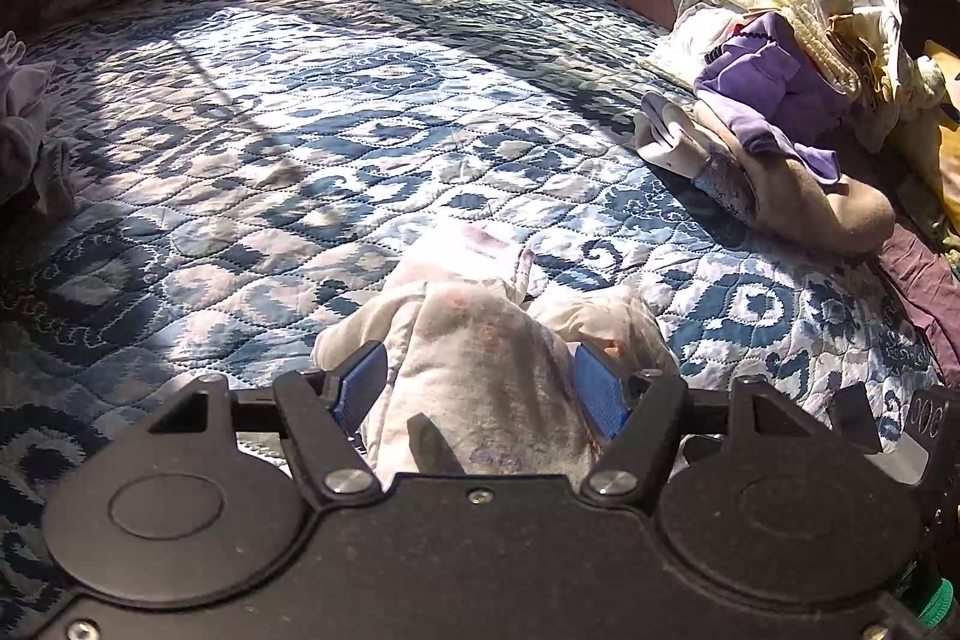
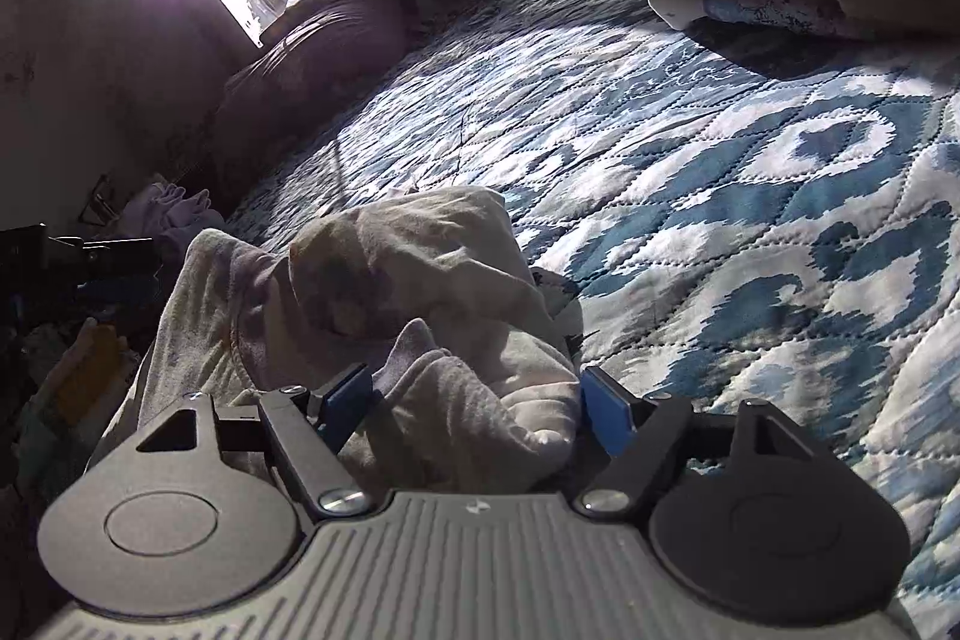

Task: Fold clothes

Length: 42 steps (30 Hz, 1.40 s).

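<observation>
Pale garment (image 1: 480, 358) bunched between both spread grippers

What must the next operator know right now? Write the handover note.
Left gripper: open, fingers either side of the pale garment, not clamped.
Right gripper: open, straddling the same garment.
Garment lies bunched on the blue quilt; no fold visible yet.
Unfolded pile waits at the bed's right side.
Left: grip, spread, fold, then the pile.

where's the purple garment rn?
Left wrist view, right side: the purple garment sits on the clothes pile at the bed's edge, draped over a tan garment.
</observation>
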### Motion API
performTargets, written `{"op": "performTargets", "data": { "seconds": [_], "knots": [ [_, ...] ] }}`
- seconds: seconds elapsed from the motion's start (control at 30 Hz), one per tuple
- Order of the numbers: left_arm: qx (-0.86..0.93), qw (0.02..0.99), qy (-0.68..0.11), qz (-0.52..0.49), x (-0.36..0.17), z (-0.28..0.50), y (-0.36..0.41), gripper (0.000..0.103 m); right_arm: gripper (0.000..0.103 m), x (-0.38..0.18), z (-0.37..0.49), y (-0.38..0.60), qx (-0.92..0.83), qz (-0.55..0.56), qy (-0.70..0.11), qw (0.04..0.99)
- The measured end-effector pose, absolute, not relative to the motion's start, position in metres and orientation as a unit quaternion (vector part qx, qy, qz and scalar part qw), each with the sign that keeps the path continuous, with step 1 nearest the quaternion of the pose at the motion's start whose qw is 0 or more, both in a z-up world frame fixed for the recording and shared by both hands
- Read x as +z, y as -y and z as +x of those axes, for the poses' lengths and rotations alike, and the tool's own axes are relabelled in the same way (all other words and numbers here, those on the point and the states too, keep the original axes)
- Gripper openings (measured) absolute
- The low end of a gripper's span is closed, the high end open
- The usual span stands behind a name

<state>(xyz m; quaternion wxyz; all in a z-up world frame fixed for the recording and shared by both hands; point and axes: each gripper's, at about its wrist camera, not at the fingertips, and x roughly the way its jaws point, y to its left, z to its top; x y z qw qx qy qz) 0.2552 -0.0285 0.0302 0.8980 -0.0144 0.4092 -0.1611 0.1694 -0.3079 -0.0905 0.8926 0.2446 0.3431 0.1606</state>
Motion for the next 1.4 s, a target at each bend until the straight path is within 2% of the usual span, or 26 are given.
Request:
{"op": "performTargets", "data": {
  "seconds": [0.07, 0.1, 0.13, 0.2, 0.33, 0.43, 0.5, 0.53, 0.87, 1.0, 1.1, 1.17, 1.33, 1.4],
  "knots": [
    [-0.158, 0.893, -0.422, -0.005, 0.020, 0.265, 0.034, 0.065, 0.068, -0.091, 0.170, 0.304, 0.162, 0.232, -0.344, 0.895],
    [-0.161, 0.891, -0.424, -0.003, 0.015, 0.265, 0.034, 0.040, 0.066, -0.090, 0.169, 0.302, 0.164, 0.225, -0.343, 0.897],
    [-0.164, 0.890, -0.426, -0.001, 0.011, 0.266, 0.035, 0.026, 0.064, -0.090, 0.168, 0.300, 0.165, 0.218, -0.342, 0.899],
    [-0.176, 0.893, -0.414, -0.003, 0.011, 0.257, 0.032, 0.016, 0.060, -0.088, 0.165, 0.298, 0.165, 0.210, -0.340, 0.902],
    [-0.193, 0.909, -0.370, -0.025, 0.031, 0.219, 0.016, 0.015, 0.060, -0.086, 0.158, 0.299, 0.172, 0.225, -0.335, 0.899],
    [-0.208, 0.919, -0.332, -0.043, 0.050, 0.174, -0.002, 0.015, 0.066, -0.084, 0.152, 0.306, 0.194, 0.280, -0.331, 0.880],
    [-0.209, 0.923, -0.319, -0.047, 0.055, 0.144, -0.014, 0.015, 0.075, -0.083, 0.145, 0.309, 0.213, 0.317, -0.327, 0.864],
    [-0.209, 0.925, -0.312, -0.050, 0.056, 0.126, -0.022, 0.015, 0.075, -0.082, 0.142, 0.310, 0.223, 0.334, -0.326, 0.856],
    [-0.197, 0.928, -0.293, -0.118, 0.026, -0.004, -0.081, 0.014, 0.080, -0.078, 0.110, 0.292, 0.296, 0.480, -0.332, 0.756],
    [-0.197, 0.930, -0.285, -0.127, 0.022, -0.030, -0.087, 0.014, 0.081, -0.073, 0.091, 0.295, 0.303, 0.495, -0.338, 0.741],
    [-0.188, 0.929, -0.289, -0.133, 0.017, -0.040, -0.089, 0.014, 0.092, -0.068, 0.075, 0.300, 0.304, 0.501, -0.343, 0.734],
    [-0.184, 0.927, -0.297, -0.140, 0.008, -0.048, -0.099, 0.014, 0.095, -0.066, 0.066, 0.304, 0.303, 0.505, -0.346, 0.730],
    [-0.184, 0.914, -0.320, -0.168, -0.007, -0.054, -0.106, 0.014, 0.096, -0.065, 0.063, 0.322, 0.254, 0.501, -0.366, 0.742],
    [-0.184, 0.909, -0.327, -0.180, -0.010, -0.056, -0.108, 0.019, 0.096, -0.056, 0.073, 0.318, 0.244, 0.486, -0.378, 0.749]
  ]
}}
